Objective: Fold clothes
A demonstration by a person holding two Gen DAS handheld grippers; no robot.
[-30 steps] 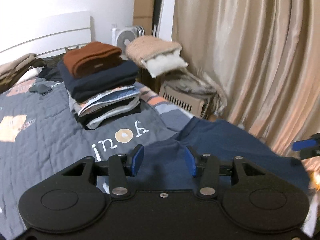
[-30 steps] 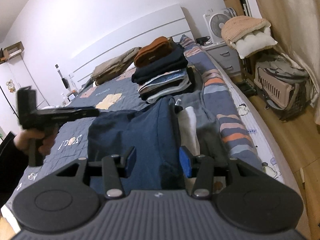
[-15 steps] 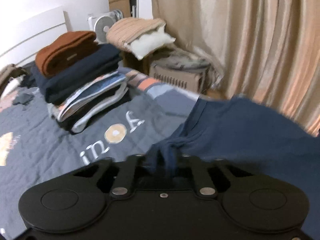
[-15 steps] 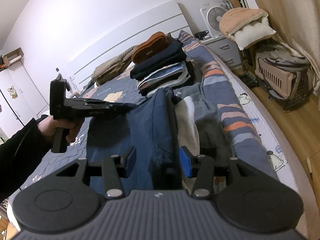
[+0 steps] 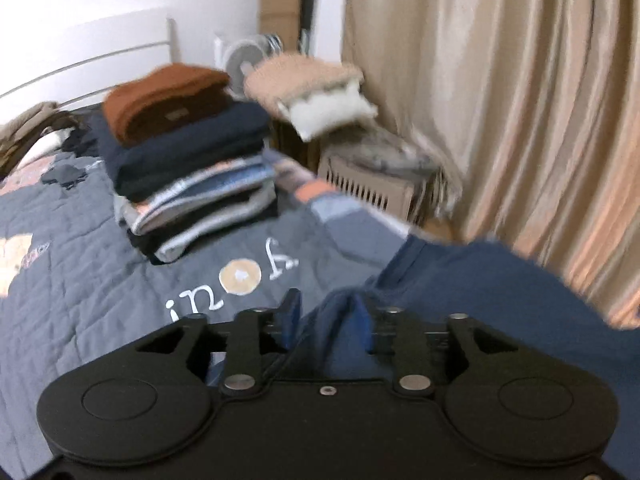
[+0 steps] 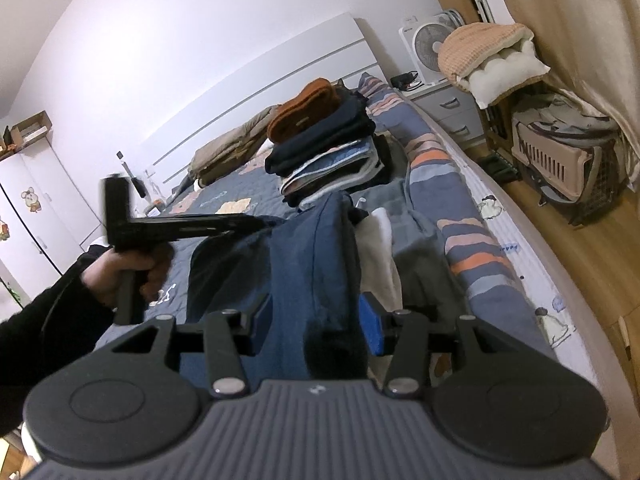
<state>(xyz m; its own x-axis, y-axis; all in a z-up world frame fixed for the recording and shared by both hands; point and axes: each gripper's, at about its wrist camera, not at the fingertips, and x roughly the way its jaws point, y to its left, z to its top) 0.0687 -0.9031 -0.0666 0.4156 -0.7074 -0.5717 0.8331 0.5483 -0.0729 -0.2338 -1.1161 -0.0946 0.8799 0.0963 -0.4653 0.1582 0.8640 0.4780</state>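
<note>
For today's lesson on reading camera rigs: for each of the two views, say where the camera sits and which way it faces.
Left wrist: sits on the left gripper, jaws opening around the navy garment; faces folded stack and curtain.
Right wrist: sits on the right gripper, faces up the bed toward the headboard; shows the person's left hand and sleeve.
Shared: garment, stack, fan.

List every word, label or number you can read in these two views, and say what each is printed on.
"inoy", roughly, white letters seen upside down: grey quilted bedspread.
Small patch on the folded rust-brown knit: blurred, unreadable.
Small print on the white mattress sheet: too small.
Logo on the white box fan: too small.
</note>
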